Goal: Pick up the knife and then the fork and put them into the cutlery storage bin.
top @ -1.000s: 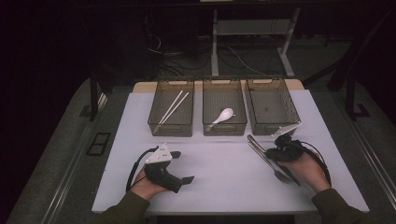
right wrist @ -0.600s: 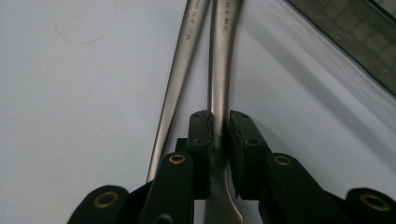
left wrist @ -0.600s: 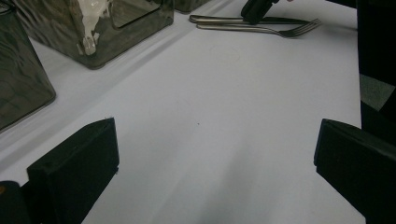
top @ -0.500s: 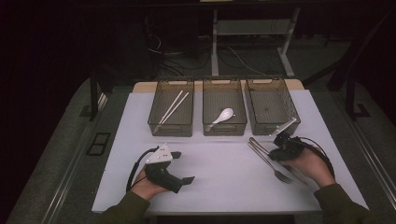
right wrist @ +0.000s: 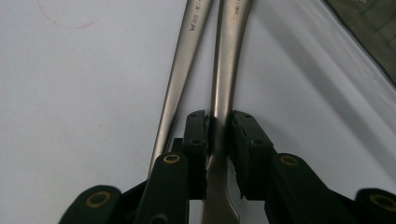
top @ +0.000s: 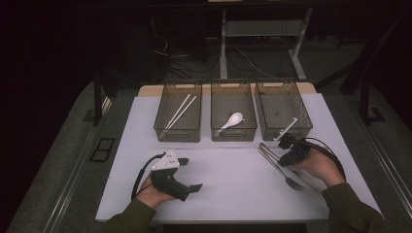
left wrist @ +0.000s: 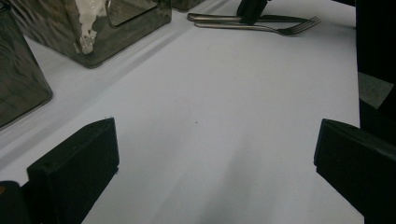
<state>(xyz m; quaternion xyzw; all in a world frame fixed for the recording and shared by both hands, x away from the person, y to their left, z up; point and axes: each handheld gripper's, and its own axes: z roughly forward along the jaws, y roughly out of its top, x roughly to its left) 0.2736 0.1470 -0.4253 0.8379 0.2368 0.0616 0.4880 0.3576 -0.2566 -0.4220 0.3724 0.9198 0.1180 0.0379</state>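
Two metal utensils lie side by side on the white table at the right: a fork [top: 290, 182] [left wrist: 280, 29] and a second utensil [right wrist: 229, 56] beside it. My right gripper [top: 285, 144] [right wrist: 219, 119] is low over them, shut on the handle of the second utensil. Its jaws have just been opening slightly, and the handle is still pinched between the pads. The fork's handle [right wrist: 187, 51] runs just outside the left jaw. My left gripper [top: 190, 174] [left wrist: 215, 154] rests on the table at the near left, open with nothing between its jaws.
Three dark bins stand in a row at the back of the table. The left bin [top: 160, 127] holds white chopsticks [top: 179, 110]. The middle bin [top: 214, 130] holds a white spoon [top: 232, 120]. The right bin [top: 302, 116] stands just beyond my right gripper.
My right gripper has shifted a little up and to the left along the utensil handles, toward the bins. The left gripper has stayed in place.
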